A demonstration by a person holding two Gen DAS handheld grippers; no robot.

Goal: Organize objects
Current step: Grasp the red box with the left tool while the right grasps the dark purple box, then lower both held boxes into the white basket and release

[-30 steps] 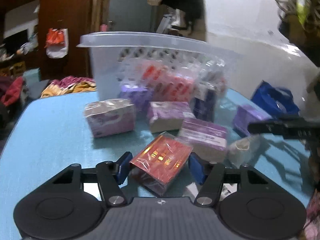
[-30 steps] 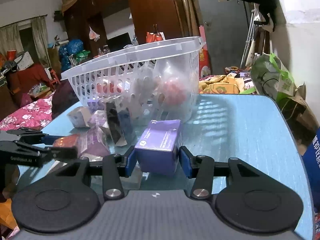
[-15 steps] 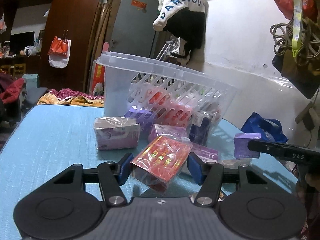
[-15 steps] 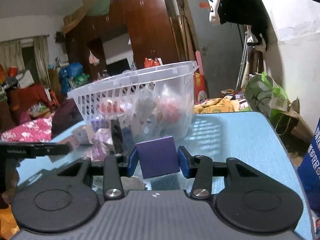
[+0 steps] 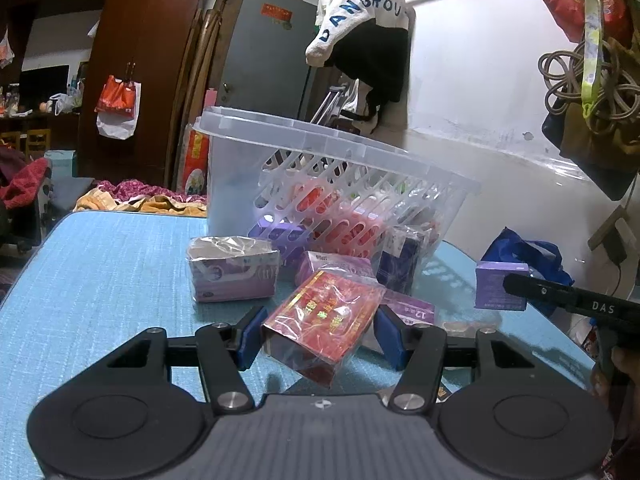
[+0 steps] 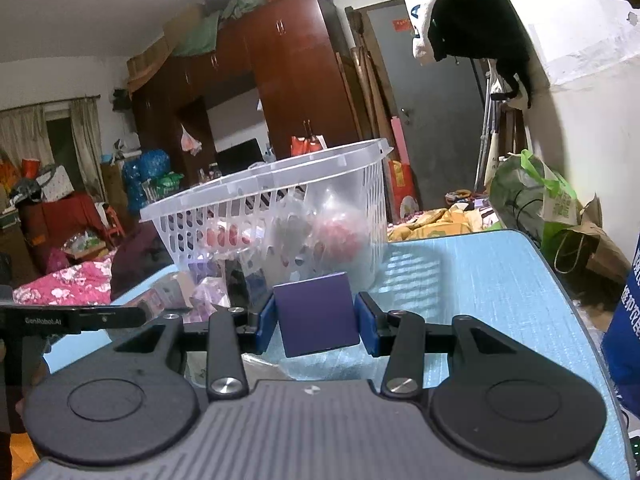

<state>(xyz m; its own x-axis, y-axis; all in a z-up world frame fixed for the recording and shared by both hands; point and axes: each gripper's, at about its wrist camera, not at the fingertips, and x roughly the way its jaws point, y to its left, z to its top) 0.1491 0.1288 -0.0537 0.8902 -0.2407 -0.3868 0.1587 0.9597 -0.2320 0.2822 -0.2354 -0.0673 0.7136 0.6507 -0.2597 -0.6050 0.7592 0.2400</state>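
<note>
Gripping a red packet (image 5: 326, 316), the left tool (image 5: 318, 330) hangs above the table (image 5: 100, 276). The right tool (image 6: 316, 322) clamps a purple box (image 6: 316, 314), apparently clear of the basket (image 6: 280, 184).

a lived-in home bedroom: tall wooden wardrobes (image 6: 288, 80), clothes hung by the door (image 5: 264, 60), piled bedding (image 6: 68, 284).

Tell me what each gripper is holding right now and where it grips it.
Left gripper: red plastic-wrapped box, pinched across two opposite sides. Right gripper: purple box, clamped by its left and right sides.
</note>
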